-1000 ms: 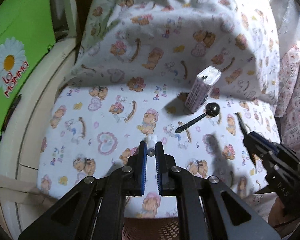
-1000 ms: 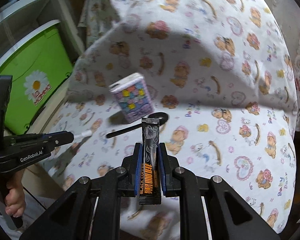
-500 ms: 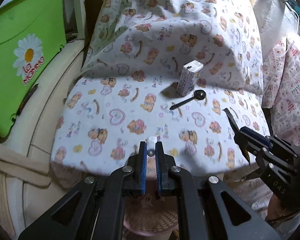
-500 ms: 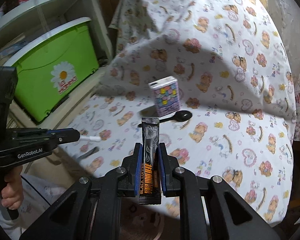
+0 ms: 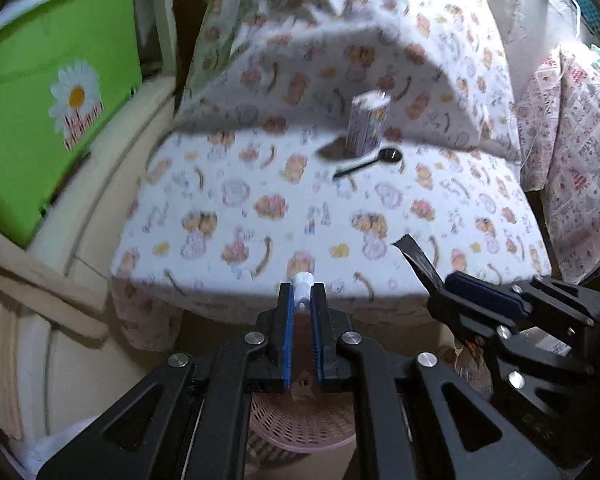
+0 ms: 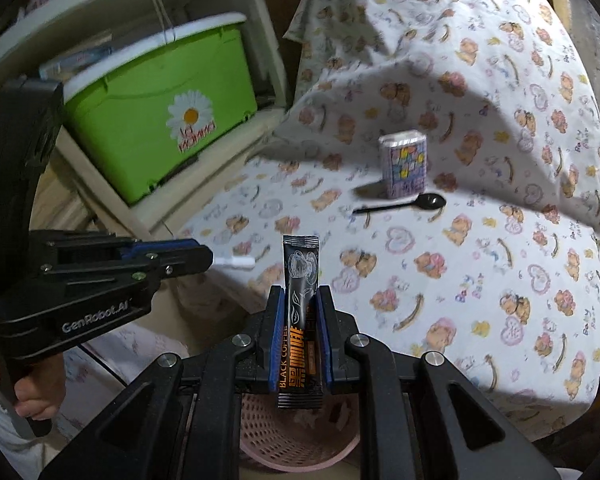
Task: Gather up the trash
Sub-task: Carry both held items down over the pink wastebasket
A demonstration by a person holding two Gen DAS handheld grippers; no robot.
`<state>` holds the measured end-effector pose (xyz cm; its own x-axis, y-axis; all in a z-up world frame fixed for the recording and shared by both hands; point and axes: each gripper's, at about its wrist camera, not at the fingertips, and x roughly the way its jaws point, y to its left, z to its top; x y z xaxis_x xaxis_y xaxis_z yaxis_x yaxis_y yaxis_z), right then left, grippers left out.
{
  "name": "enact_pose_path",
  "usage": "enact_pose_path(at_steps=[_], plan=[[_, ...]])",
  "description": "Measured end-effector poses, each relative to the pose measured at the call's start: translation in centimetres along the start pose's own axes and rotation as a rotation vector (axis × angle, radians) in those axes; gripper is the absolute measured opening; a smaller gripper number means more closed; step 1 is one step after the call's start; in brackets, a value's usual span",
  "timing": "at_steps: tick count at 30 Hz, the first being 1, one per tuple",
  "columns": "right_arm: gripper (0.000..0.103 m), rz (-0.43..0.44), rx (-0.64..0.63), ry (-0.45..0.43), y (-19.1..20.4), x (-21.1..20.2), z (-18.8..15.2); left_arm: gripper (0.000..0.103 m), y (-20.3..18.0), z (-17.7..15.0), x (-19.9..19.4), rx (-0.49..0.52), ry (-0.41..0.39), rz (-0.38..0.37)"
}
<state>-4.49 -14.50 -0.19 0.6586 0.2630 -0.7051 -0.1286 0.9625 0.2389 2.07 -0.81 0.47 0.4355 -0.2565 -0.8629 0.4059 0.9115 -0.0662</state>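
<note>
My left gripper is shut on a small white plastic piece; it also shows in the right wrist view. My right gripper is shut on a black coffee sachet, seen edge-on in the left wrist view. Both grippers hang off the table's front edge, above a pink mesh basket that also shows in the right wrist view. A small patterned carton stands on the bear-print cloth, with a black plastic spoon lying just in front of it.
A green storage box with a daisy sits on a cream shelf to the left. A patterned cloth hangs at the right. The table cloth rises into a hump at the back.
Both grippers have pulled back from over the table to beyond its front edge, holding their items. The pink basket has come into view below them.
</note>
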Motion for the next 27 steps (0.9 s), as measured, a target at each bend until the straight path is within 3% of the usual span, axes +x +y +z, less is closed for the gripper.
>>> enact_pose_path(at_steps=[7, 15, 27], plan=[[0.017, -0.005, -0.051, 0.053, 0.8, 1.4, -1.8, 0.007, 0.8, -1.5, 2.1, -0.002, 0.063, -0.007], [0.017, -0.023, -0.036, 0.145, 0.4, 4.1, -3.6, 0.007, 1.7, -2.7, 4.8, -0.038, 0.175, -0.07], [0.017, -0.067, -0.015, 0.334, 0.3, 10.0, -6.7, 0.007, 2.6, -4.7, 11.0, -0.055, 0.344, 0.032]])
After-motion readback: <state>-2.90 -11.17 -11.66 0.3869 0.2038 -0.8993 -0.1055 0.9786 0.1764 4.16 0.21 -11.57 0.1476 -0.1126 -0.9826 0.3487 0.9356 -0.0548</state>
